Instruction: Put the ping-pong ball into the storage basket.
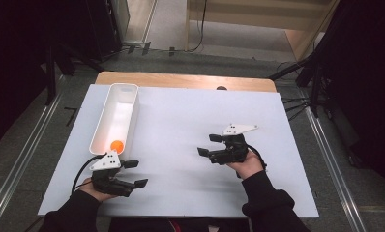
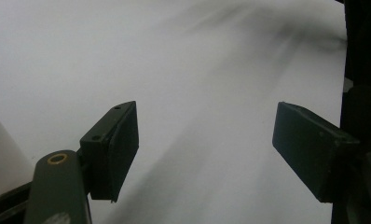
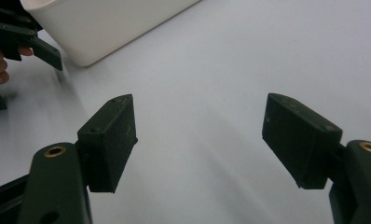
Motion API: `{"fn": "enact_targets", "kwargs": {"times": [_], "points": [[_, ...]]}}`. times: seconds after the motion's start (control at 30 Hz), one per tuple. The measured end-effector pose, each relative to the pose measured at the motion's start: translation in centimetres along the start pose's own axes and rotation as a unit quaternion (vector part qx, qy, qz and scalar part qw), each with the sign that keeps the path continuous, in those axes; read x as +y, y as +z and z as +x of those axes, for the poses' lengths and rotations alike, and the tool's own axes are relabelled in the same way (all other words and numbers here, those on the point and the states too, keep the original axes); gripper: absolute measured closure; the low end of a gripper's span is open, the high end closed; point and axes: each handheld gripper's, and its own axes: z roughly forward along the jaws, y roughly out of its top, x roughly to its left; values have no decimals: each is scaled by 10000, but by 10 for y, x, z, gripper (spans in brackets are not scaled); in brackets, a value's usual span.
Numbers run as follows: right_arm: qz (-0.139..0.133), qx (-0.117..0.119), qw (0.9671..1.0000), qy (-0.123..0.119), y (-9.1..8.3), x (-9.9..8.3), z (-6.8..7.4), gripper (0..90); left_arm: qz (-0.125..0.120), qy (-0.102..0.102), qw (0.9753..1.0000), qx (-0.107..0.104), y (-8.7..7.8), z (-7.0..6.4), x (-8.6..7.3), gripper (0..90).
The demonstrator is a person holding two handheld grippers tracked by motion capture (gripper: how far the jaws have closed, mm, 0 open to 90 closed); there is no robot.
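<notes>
White flat counter [image 1: 190, 145] carries a long white plastic bin [image 1: 114, 118] holding one orange ball [image 1: 116, 146]. Left tongs [image 1: 135, 173] and right tongs [image 1: 209, 145] both stand wide, empty. No writing is readable.

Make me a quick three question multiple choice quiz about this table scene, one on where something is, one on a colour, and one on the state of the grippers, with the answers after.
1. Where is the ball?
A. Inside the white bin, at its near end
B. On the white board, between the grippers
C. Held in the right gripper

2. What colour is the ball?
A. Green
B. Orange
C. Blue

3. How are the two grippers?
A. Both shut on the bin
B. Left gripper open, right shut
C. Both open, holding nothing

Answers:
1 A, the high view shows it lying on the bin's floor.
2 B, it shows bright orange against the white.
3 C, each gripper view shows jaws spread wide over bare board.
</notes>
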Motion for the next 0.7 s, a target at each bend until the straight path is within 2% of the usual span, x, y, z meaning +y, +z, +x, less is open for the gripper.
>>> {"fn": "enact_targets", "kwargs": {"times": [0.7], "points": [[-26, -189, 9998, 79, -19, -21, -2, 248, 16, 7, 10000, 11, 1, 0, 0, 231]]}}
